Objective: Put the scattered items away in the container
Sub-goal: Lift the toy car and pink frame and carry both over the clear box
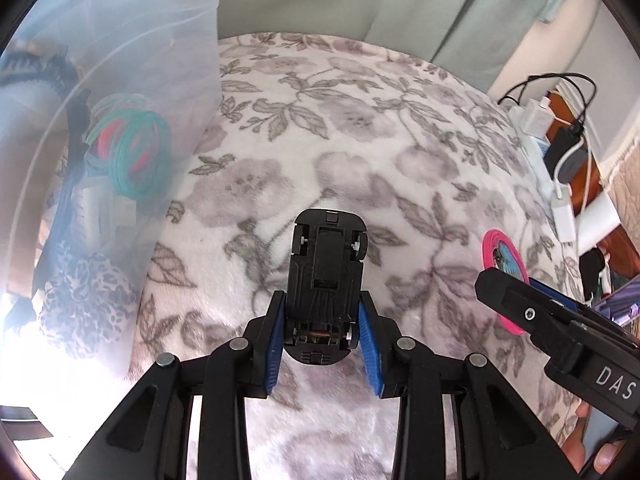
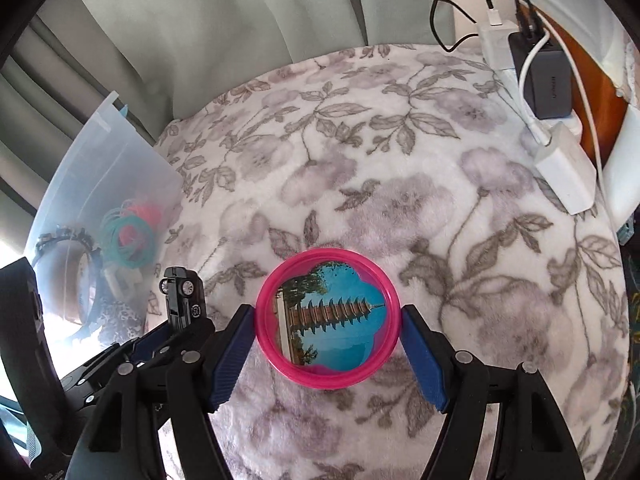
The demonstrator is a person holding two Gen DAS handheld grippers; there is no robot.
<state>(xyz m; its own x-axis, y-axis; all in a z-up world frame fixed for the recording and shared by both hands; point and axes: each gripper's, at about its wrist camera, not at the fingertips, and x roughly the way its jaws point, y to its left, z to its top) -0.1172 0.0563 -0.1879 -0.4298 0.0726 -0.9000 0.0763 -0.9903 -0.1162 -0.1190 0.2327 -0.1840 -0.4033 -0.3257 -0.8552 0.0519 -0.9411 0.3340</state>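
In the right wrist view alone, toy car (image 2: 182, 300) wheels show.

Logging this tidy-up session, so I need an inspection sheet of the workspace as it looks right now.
Surface: floral blanket, soft, lightly rumpled.
Job's things: black toy car underside up in left gripper; pink round picture case in right gripper; clear plastic bin holds hair ties, leopard scrunchie.
Clutter: nothing seen loose.
Grippers: left gripper shut on car; right gripper shut on case.
Cables: chargers and cords at the blanket's far right edge.
Surroundings: pale curtain behind.
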